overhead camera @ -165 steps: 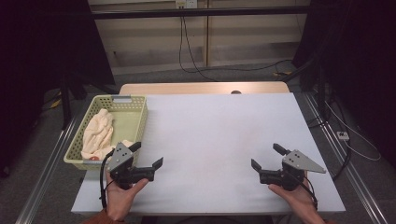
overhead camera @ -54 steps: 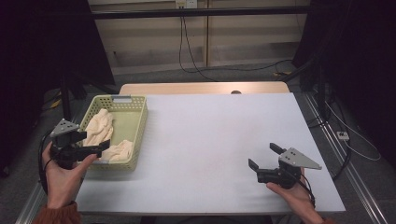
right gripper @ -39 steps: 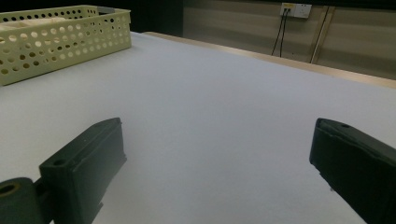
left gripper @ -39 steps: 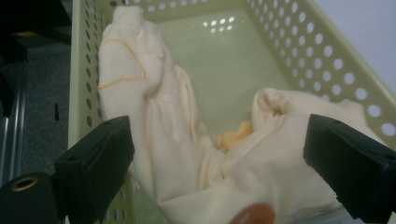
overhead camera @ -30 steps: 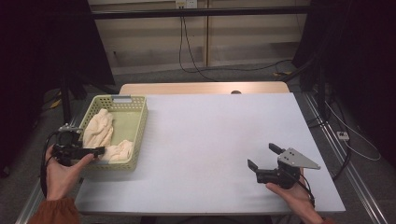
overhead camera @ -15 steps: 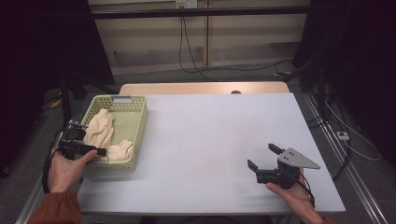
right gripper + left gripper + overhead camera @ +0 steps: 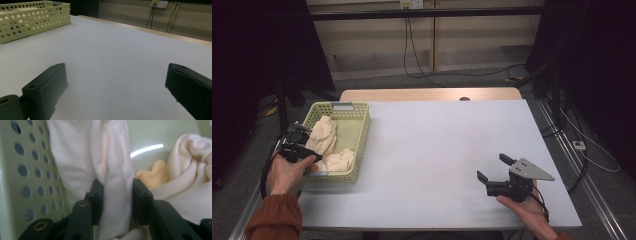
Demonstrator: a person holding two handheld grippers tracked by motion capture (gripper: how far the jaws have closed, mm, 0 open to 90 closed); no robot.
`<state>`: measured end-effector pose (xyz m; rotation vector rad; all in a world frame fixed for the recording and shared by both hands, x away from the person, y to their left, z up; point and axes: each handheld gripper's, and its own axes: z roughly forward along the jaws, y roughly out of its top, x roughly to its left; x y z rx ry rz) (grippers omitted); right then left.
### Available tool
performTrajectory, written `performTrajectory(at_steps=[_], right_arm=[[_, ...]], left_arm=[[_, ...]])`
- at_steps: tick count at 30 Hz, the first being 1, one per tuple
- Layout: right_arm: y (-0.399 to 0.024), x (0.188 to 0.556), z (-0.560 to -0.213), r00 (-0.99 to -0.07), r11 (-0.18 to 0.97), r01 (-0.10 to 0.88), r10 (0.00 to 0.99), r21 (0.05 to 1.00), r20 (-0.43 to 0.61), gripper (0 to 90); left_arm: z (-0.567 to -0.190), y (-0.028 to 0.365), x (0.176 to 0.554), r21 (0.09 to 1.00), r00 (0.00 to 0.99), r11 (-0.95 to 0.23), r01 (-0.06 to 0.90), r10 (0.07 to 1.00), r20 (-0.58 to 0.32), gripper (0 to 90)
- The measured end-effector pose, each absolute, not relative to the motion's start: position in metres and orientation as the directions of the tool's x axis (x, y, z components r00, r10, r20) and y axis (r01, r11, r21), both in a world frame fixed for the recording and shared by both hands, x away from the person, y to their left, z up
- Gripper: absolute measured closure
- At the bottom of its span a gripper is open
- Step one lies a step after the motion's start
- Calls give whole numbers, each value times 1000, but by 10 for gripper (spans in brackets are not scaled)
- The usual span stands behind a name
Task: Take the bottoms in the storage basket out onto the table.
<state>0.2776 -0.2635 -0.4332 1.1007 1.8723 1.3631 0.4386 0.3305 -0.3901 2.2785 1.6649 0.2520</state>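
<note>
Cream cloth [image 7: 115, 170] sits pinched between the two black jaws of your left hand-held gripper [image 7: 116, 195]. Those jaws have just been closing, and now they press a fold of the cloth from both sides. The fold stands up between them, with two small round snaps along its edge. You can see more of the same soft cloth bunched up to the right, with a small peach-coloured bit behind it.

From above, the cloth [image 7: 324, 137] lies inside the pale green basket [image 7: 362, 130] with holes in its walls. The basket stands at the left side of the white counter [image 7: 437, 150]. Your left hand-held gripper [image 7: 304, 142] reaches over the basket's left wall, and your left hand [image 7: 287, 172] holds it from below.

Your right hand-held gripper [image 7: 494, 167] is far from the basket, low over the near right part of the counter. Its jaws stand wide apart with nothing between them, just bare white counter [image 7: 120, 62]. Your right hand [image 7: 524, 207] holds it. The basket [image 7: 32, 17] is well away from it, at the far left.
</note>
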Motion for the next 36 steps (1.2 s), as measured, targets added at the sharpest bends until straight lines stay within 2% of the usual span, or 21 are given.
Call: performTrajectory(at_steps=[9, 13, 14, 15, 16, 18, 19, 26, 33, 36], right_arm=[[-263, 278, -434, -500, 142, 287, 866, 947, 21, 37], [-263, 278, -434, -500, 142, 287, 865, 947, 22, 37], [-263, 278, -433, -503, 144, 286, 864, 947, 20, 37], [-263, 278, -433, -503, 144, 286, 864, 947, 20, 37], [-263, 278, -433, -504, 143, 286, 863, 948, 21, 37], [-263, 278, -433, -504, 142, 285, 864, 948, 23, 37], [-263, 278, -433, -504, 142, 285, 863, 948, 22, 37], [-263, 278, -433, -506, 143, 285, 862, 948, 22, 37], [-264, 277, -433, -506, 143, 287, 862, 947, 23, 37], [-264, 276, -433, -506, 142, 287, 862, 947, 24, 37]], left_arm=[[-391, 318, 459, 411, 365, -327, 851, 931, -15, 694], [-399, 320, 465, 425, 341, -293, 856, 939, -39, 664], [-400, 321, 467, 414, 341, -296, 861, 939, -37, 604], [-401, 321, 467, 406, 341, -300, 863, 940, -31, 604], [-401, 321, 467, 403, 331, -295, 866, 943, -20, 567], [-404, 320, 470, 374, 317, -295, 879, 948, 4, 479], [-405, 320, 472, 348, 312, -295, 890, 950, 9, 401], [-414, 316, 483, 259, 278, -274, 926, 960, 21, 330], [-420, 306, 488, 195, 292, -304, 933, 953, 85, 346], [-418, 303, 486, 209, 311, -331, 920, 942, 122, 470]])
